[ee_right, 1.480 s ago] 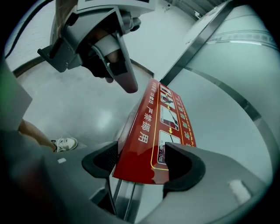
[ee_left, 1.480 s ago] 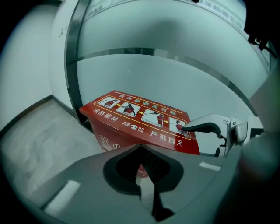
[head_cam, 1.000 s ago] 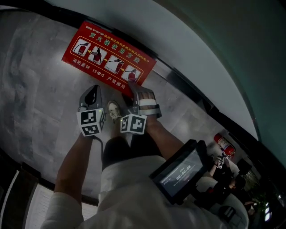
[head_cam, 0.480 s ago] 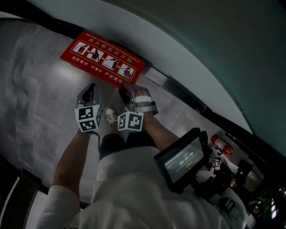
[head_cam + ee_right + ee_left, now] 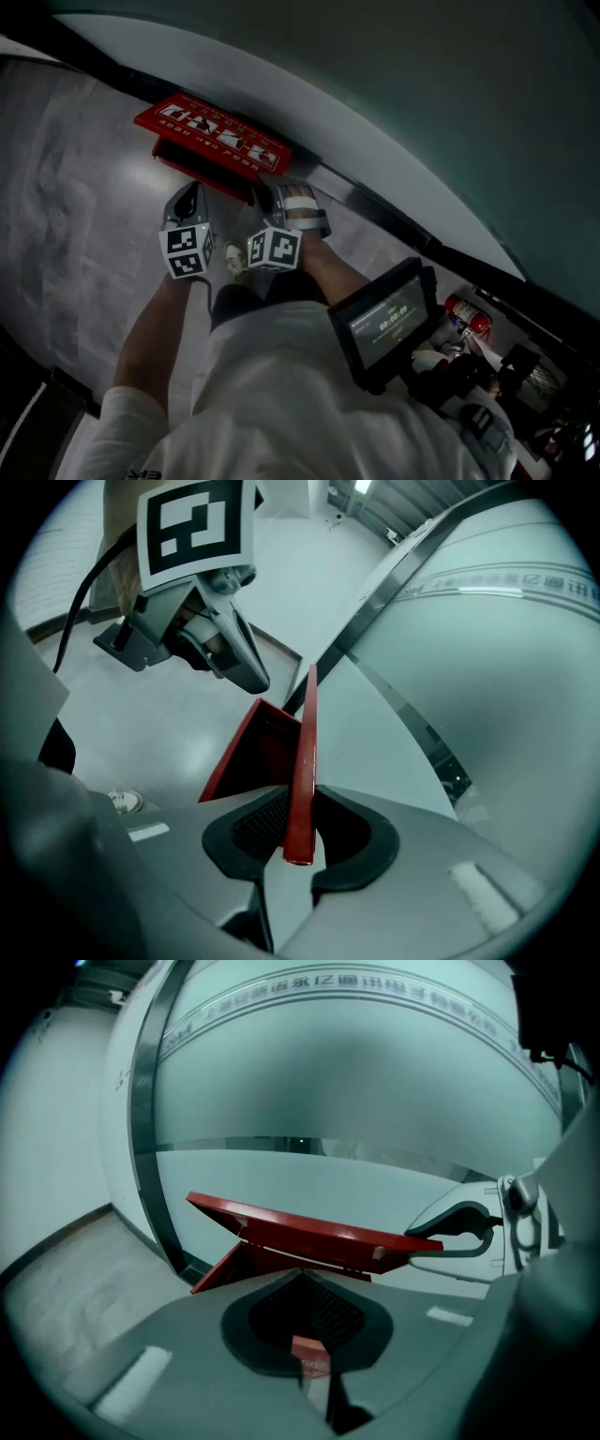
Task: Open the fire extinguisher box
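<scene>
The right tongs (image 5: 302, 803) had just been closing and were clamped on an edge of the lid (image 5: 305, 742), which stood partly raised over the box (image 5: 223, 1267). The left tongs (image 5: 302, 1277) were closed and empty, hovering just in front of the box and clear of the lid. The box lay on the floor (image 5: 84, 216), just beside the glass wall (image 5: 356, 1082) behind it. The likeliest trouble seemed to be a slip. Only one pair of tongs pinched a thin, smooth edge, so the lid could slide out and drop shut. Swung too far, it might also strike the wall behind the box. Inside the box only a dark red inner face showed, and whether it held anything could not be told. An extinguisher (image 5: 466, 314) stood well apart from the box.
</scene>
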The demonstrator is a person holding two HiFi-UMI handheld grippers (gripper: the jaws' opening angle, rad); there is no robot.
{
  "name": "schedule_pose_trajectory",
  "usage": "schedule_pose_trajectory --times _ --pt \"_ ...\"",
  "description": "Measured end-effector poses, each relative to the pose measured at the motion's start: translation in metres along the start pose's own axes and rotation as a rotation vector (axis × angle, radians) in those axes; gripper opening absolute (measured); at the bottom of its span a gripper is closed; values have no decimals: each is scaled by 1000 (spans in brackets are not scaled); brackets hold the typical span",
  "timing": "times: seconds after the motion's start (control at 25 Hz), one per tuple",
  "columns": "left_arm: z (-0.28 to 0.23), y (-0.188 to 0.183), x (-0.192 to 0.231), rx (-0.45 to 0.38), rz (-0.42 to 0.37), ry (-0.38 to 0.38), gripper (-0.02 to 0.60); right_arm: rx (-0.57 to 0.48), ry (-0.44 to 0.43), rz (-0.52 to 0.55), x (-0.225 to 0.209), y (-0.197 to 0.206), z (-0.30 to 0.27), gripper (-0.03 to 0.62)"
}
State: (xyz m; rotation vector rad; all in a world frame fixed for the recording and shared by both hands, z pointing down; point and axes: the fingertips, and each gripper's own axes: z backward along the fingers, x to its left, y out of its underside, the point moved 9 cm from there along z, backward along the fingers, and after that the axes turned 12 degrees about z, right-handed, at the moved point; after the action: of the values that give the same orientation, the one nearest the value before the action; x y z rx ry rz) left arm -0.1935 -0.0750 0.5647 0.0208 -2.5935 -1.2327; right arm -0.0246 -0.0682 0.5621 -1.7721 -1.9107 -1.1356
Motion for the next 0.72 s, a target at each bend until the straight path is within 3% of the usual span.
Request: schedule_pose_trajectory --times 0.24,0.72 --pt "-8 -49 -26 -10 -29 -22 3 6 41 -8 -65 24 -8 100" --pt "-28 -79 -33 -60 -34 -9 3 59 121 55 -101 43 -43 94"
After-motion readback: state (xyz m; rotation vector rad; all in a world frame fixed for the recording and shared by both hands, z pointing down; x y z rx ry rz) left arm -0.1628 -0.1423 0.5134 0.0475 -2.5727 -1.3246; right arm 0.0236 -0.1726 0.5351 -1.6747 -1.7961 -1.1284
